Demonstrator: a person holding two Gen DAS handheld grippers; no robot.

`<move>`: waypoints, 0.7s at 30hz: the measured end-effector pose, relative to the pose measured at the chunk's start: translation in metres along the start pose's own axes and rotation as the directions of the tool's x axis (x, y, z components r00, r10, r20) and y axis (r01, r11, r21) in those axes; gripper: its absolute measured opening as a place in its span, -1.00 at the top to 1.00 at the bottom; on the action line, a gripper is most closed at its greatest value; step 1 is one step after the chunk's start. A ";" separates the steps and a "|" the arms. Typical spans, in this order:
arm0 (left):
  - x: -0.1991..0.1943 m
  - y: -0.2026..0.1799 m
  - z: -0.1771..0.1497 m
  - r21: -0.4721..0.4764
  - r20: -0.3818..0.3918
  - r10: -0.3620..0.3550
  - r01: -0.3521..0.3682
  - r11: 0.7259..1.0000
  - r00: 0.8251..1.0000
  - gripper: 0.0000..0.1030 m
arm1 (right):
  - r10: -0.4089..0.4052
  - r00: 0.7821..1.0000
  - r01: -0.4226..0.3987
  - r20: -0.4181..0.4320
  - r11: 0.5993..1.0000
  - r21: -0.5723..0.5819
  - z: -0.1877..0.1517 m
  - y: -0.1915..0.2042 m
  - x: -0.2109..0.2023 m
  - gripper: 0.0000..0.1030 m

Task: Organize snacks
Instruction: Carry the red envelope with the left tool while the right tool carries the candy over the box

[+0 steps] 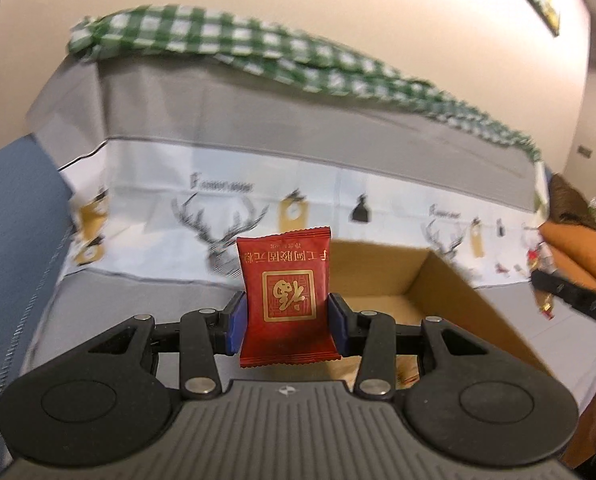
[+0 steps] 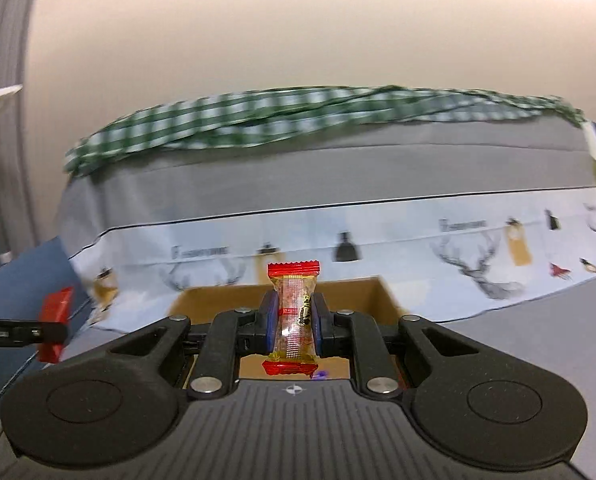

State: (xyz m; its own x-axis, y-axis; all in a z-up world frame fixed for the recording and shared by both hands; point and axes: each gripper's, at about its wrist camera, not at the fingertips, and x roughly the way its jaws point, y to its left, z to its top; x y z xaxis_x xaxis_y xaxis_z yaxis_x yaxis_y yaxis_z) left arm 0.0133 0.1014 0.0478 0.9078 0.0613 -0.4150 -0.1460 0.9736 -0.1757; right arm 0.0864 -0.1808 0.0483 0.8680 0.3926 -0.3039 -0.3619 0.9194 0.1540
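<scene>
Snacks were carried one per claw: the left claw (image 1: 288,322) pinched a red sachet (image 1: 286,298) by its side edges, the right claw (image 2: 294,326) clamped nearly closed on a clear red-ended candy (image 2: 294,316), both raised near the open cardboard box (image 1: 409,280), apparently for dropping in.

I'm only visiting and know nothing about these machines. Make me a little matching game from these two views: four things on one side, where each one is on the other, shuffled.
Things:
1. red square packet
2. clear candy with red ends
3. cardboard box
4. green checked cloth

Places:
A. lying along the top of the grey backrest
B. open, just beyond the grippers
C. pinched in the left gripper
D. pinched in the right gripper

Pairs: 1-C, 2-D, 3-B, 4-A
</scene>
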 end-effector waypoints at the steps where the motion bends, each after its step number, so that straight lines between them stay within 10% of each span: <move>1: 0.001 -0.005 0.001 0.002 0.013 -0.013 0.013 1.000 1.000 0.09 | -0.007 1.000 0.007 -0.004 1.000 0.007 -0.001 -0.005 -0.001 0.66; 21: 0.038 -0.076 -0.005 0.017 0.007 -0.207 0.206 0.978 0.978 0.09 | -0.105 0.993 0.101 -0.054 0.993 -0.066 -0.009 -0.038 -0.005 0.66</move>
State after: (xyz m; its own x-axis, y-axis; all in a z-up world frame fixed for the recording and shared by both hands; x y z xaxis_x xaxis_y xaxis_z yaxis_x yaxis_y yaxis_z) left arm 0.0566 0.0288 0.0408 0.9212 -0.1396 -0.3632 0.0511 0.9688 -0.2427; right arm 0.0925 -0.2175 0.0358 0.8814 0.2948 -0.3690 -0.2939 0.9539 0.0600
